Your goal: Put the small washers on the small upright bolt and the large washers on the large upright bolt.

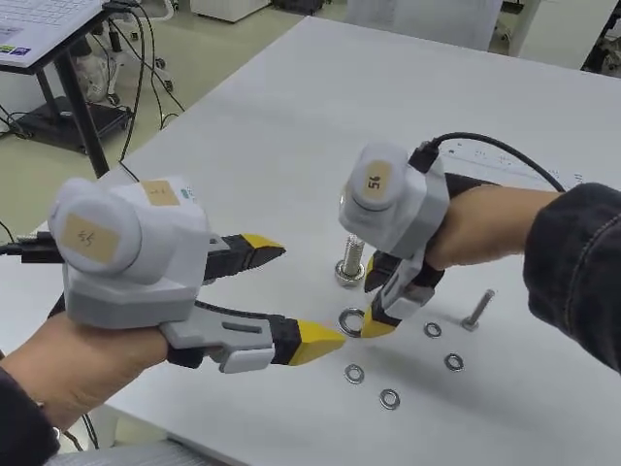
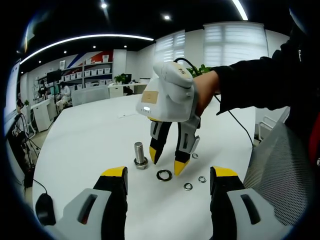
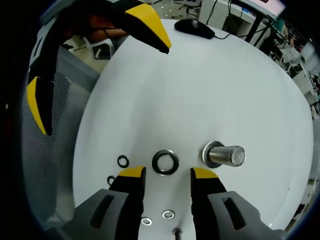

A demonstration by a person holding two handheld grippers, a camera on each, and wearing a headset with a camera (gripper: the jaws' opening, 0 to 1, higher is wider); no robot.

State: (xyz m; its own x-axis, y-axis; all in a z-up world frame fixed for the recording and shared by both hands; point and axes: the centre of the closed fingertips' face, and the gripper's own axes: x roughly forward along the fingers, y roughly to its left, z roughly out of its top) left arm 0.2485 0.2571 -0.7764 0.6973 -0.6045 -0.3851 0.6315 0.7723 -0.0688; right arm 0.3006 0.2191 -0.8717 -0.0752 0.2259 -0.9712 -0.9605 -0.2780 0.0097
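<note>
- Head view: the right tool [image 1: 374,309] hangs tips-down over the large washer [image 1: 350,320]. Its jaws are apart and empty, with one tip on each side of the ring. I cannot tell whether a tip touches it.
- Right gripper view shows the same straddle — the large washer lies flat on the white surface [image 3: 200,90] just ahead of the two yellow tips. The large bolt [image 3: 226,155] stands just beside it.
- Off to the side, the left tool [image 1: 306,294] has its jaws wide apart and grasps nothing.
- Four small washers [image 1: 389,398] lie scattered flat near the large one. The small bolt [image 1: 477,310] is further out, and from its slant I cannot tell whether it stands or lies.
- Handling, as I judge it: the large washer is steel, so it is stiff, light, thin and smooth. It lies flush, so the tips may skid over it or push it along the slick surface instead of lifting it.
- The best hold looks to be across the outer edge at opposite points, with the tips pressed down to the surface before closing. The other option is one tip through the hole and one outside, pinching the band.
- The grip need not be hard. The risk is the ring flipping or squirting out — keep it level so the hole drops over the large bolt's top.
</note>
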